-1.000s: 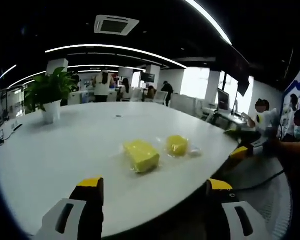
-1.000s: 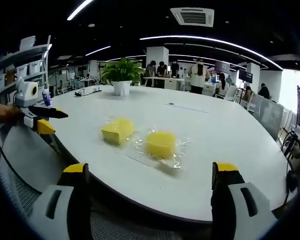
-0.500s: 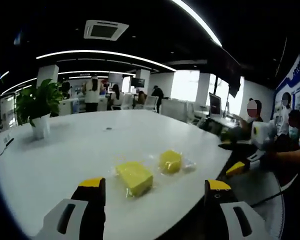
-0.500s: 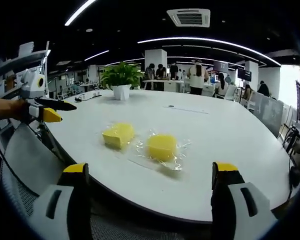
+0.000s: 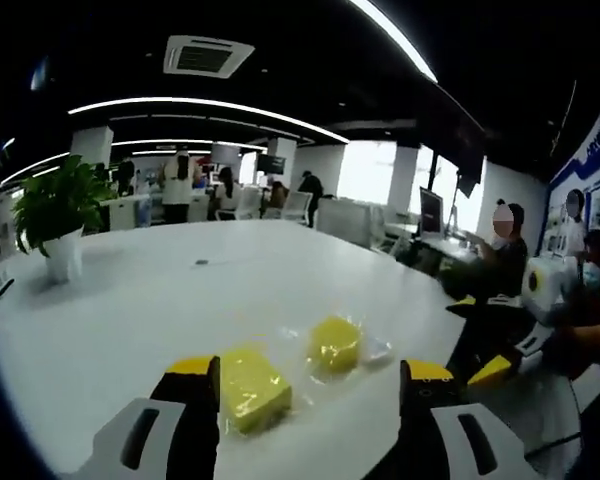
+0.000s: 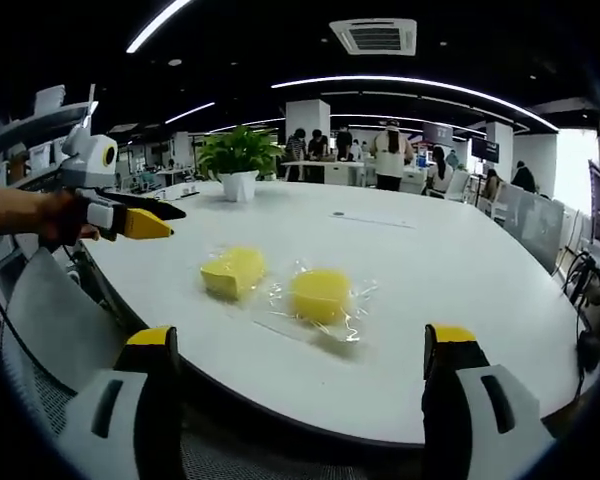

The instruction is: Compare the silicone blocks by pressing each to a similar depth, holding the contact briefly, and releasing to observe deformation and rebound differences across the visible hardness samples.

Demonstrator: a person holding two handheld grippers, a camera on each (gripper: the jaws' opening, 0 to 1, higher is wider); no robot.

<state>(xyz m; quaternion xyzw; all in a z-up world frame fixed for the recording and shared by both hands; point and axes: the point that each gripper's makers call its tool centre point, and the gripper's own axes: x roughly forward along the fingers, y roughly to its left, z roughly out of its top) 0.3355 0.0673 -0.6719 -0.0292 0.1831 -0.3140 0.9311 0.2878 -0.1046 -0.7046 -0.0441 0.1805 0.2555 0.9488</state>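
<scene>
On the white desk (image 6: 460, 300) lie two yellow blocks, side by side and not quite touching, each sitting on crinkled clear wrap. Taking the potted plant (image 6: 242, 155) at the desk's far side as my landmark, both blocks lie well on my side of it, close to the desk's near edge. In the right gripper view the wedge-like block (image 6: 233, 272) is the one nearer the plant, and the rounder block (image 6: 321, 295) lies beyond it, away from the plant. My left gripper (image 6: 145, 218) hovers above the desk edge, to the plant's near side, well apart from the wedge-like block, held in my hand (image 6: 65, 217); its yellow-tipped fingers (image 6: 148, 226) are spread and grasp nothing. In the left gripper view those fingers (image 5: 192, 367) rise on either side of the nearer block (image 5: 250, 387), with the other block (image 5: 335, 344) just past it. My right gripper (image 6: 300, 365) waits off the desk's near edge, its fingers (image 6: 450, 336) released wide, touching nothing.
</scene>
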